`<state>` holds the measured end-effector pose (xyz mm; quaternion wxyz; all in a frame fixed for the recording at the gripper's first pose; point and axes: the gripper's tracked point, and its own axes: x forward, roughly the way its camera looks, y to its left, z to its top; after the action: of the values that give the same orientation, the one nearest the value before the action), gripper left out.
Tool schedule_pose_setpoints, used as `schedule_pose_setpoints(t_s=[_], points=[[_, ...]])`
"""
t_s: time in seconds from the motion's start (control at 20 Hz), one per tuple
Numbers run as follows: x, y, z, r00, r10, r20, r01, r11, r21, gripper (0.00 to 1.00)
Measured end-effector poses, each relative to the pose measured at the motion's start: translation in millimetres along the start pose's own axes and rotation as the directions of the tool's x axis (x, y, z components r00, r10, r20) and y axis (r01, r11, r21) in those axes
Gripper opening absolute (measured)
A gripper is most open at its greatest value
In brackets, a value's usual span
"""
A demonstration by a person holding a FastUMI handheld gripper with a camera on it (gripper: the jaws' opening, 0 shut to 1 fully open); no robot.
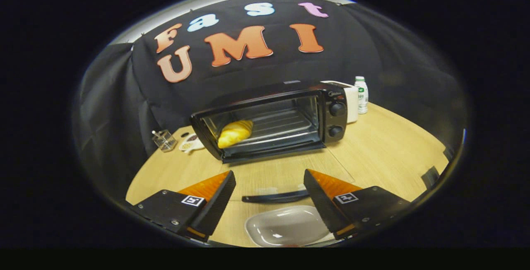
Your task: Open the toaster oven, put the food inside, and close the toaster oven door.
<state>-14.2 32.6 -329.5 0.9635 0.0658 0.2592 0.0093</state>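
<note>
Wooden table (385, 145), claw (269, 197) spread wide above oven door handle (275, 197)

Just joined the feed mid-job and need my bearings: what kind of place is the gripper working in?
Likely a staged recording booth, not a real kitchen: black cloth wall, a wooden table with an open toaster oven holding a croissant, and an empty white dish. The gripper is open.

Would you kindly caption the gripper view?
Open gripper faces the toaster oven, door down, croissant inside.
</note>
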Motion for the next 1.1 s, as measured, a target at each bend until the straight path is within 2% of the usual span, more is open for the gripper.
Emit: schedule_pose_setpoints(t_s=[0.2,0.55,0.95,1.1], points=[[-4,-17,-38,0.994,-0.072,-0.079,0.065,0.994,-0.091,0.99],[2,-30,-70,0.972,-0.128,-0.197,0.097,0.982,-0.16,0.99],[24,-22,-74,0.961,-0.113,-0.254,0.062,0.978,-0.199,0.99],[23,-21,-70,0.962,-0.1,-0.255,0.055,0.982,-0.179,0.99]])
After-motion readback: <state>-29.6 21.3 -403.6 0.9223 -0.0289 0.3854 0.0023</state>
